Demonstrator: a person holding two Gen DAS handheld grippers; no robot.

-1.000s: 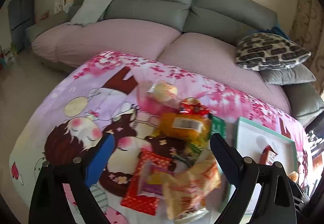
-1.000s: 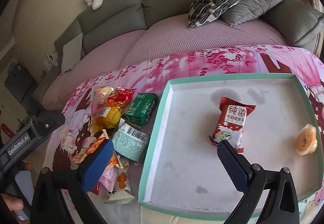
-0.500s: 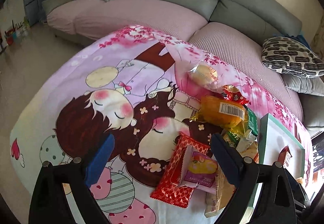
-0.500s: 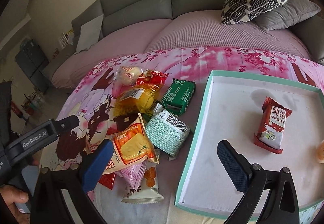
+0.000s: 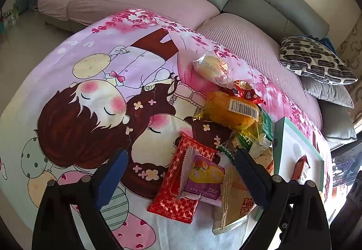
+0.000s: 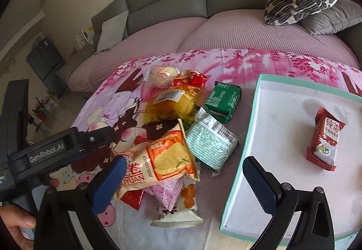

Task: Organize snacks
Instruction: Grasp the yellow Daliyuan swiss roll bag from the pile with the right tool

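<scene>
Right now my left gripper [image 5: 181, 173] hangs released over the snack pile [image 6: 181, 136] on the cartoon cloth [image 5: 101, 96], its fingers well apart above a red packet [image 5: 181, 184] and a purple one [image 5: 203, 179]. My right gripper [image 6: 183, 182] is released too, empty, spanning a yellow roll packet [image 6: 165, 159] and the near wall of the white tray [image 6: 239, 159]. Inside the tray lies one red milk snack [image 6: 324, 141], apart from the walls.
</scene>
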